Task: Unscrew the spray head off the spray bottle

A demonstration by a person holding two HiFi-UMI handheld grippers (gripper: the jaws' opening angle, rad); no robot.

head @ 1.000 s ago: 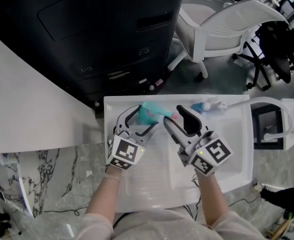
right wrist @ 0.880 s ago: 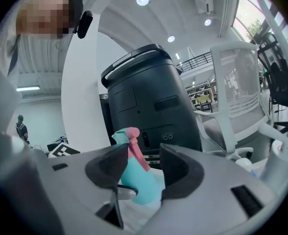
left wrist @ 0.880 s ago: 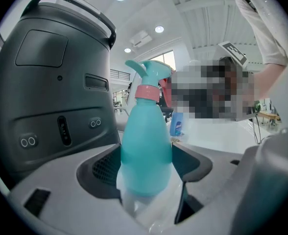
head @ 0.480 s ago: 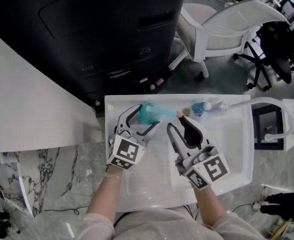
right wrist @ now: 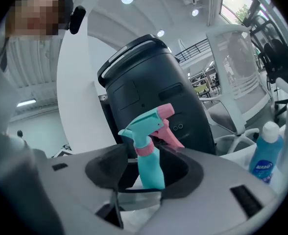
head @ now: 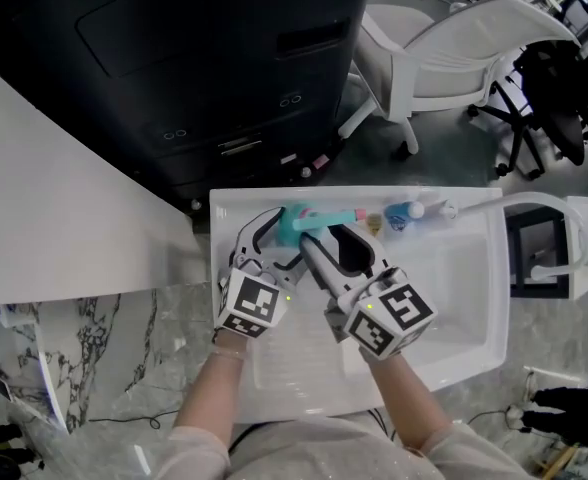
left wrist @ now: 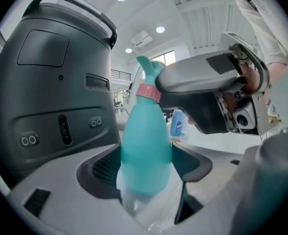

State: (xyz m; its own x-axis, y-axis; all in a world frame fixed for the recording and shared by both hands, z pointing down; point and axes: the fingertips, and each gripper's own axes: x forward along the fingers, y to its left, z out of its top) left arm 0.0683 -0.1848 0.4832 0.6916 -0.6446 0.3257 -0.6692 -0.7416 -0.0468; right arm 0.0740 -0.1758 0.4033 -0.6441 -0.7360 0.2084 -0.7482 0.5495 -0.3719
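A teal spray bottle (head: 292, 231) with a teal spray head (head: 326, 217), pink collar and pink trigger stands at the back left of a white tray (head: 474, 298). My left gripper (head: 284, 236) is shut on the bottle's body (left wrist: 146, 151), with a pad against each side. My right gripper (head: 332, 234) reaches in from the right at spray-head height. Its jaws are opening; the spray head (right wrist: 146, 124) and collar (right wrist: 145, 150) stand between them with a gap on either side. In the left gripper view, one right-gripper jaw covers part of the spray head (left wrist: 145, 65).
A small blue bottle (head: 402, 213) and a white one lie at the tray's back edge, right of my grippers. A big black machine (head: 174, 58) stands just behind the tray. A white chair (head: 444, 48) is at the back right and a white panel at the left.
The right gripper drew back toward me and to the right, then swung forward and left to the spray head. The left gripper and the bottle stayed in place.
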